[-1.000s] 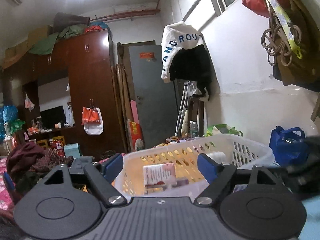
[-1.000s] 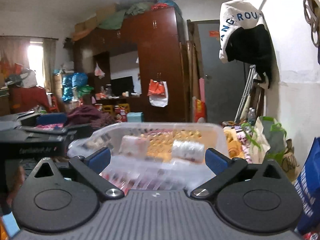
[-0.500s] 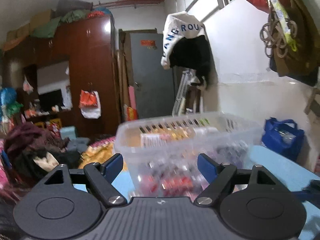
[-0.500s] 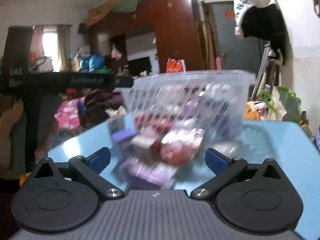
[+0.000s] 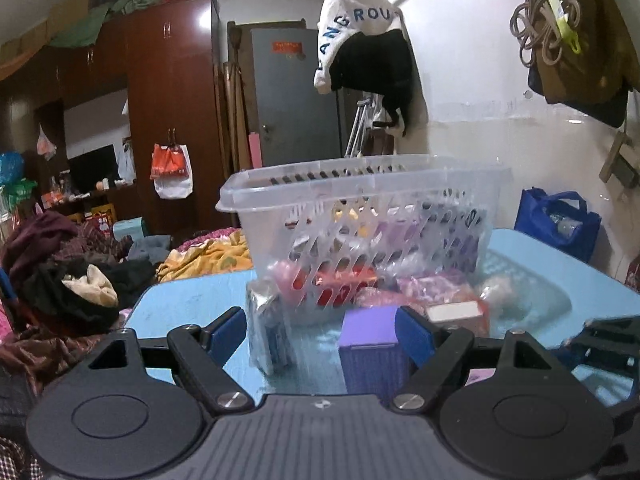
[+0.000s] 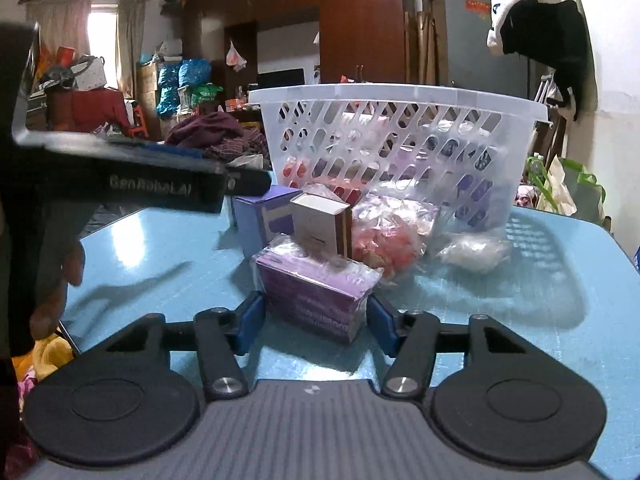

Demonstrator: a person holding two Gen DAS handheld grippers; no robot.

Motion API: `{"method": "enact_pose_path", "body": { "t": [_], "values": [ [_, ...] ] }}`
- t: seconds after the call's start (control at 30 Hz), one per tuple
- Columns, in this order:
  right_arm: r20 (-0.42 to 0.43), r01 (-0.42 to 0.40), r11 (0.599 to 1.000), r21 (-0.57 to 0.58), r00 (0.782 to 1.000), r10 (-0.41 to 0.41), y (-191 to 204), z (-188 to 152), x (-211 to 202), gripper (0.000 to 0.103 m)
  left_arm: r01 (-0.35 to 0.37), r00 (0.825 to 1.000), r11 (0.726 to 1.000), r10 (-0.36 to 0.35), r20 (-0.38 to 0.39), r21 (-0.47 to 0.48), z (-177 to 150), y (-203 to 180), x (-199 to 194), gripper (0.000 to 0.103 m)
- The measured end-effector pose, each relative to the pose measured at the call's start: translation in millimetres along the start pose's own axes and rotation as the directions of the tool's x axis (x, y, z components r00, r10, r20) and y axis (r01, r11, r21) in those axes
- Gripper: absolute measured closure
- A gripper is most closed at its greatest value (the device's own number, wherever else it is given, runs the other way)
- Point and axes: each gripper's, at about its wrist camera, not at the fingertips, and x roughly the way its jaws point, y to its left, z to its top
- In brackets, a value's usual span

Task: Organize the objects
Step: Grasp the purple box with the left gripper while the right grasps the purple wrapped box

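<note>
right claw [image 6: 313, 322] was closing around the purple plastic-wrapped box [image 6: 316, 294] lower centre on the blue desk [image 6: 500, 320], likely to load the white slotted plastic basket [image 6: 400, 136] behind. left claw [image 5: 320, 336] spread, empty.

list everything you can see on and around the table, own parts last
basket: 1, clear white slotted plastic, far side of the table, packets inside
table: 1, light blue, under everything
pink-purple wrapped pack: 1, nearest, between the right gripper's jaws
small tan box: 1, standing on that pack
purple box: 1, front left of the basket, against the left gripper's right finger
silver-blue packet: 1, upright, left of the purple box
clear bags: several, pink and whitish contents, in front of the basket
white and black garment: 1, hanging on the wall
left gripper: open
right gripper: jaws closing around the pack
hand: 1, holding the left gripper
</note>
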Motion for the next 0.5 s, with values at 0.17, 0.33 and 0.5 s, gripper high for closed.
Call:
{"method": "enact_pose_path", "body": {
  "t": [0.17, 0.33, 0.5],
  "values": [
    [0.015, 0.020, 1.000, -0.016, 1.000, -0.020, 5.3, 11.2, 1.8, 0.014, 0.001, 1.000, 1.000, -0.001, -0.002, -0.018, -1.5, 4.7, -3.4, 0.018],
    [-0.089, 0.049, 0.997, -0.053, 0.995, -0.053, 12.1, 25.4, 25.5, 0.018, 0.014, 1.000, 1.000, -0.014, -0.001, -0.026, -3.0, 7.2, -5.6, 0.018],
    [-0.090, 0.055, 0.996, -0.070, 0.994, -0.061, 9.2, 19.2, 19.2, 0.030, 0.061, 0.998, 0.998, -0.061, -0.006, -0.033, -4.6, 5.7, -4.6, 0.018]
  ]
}}
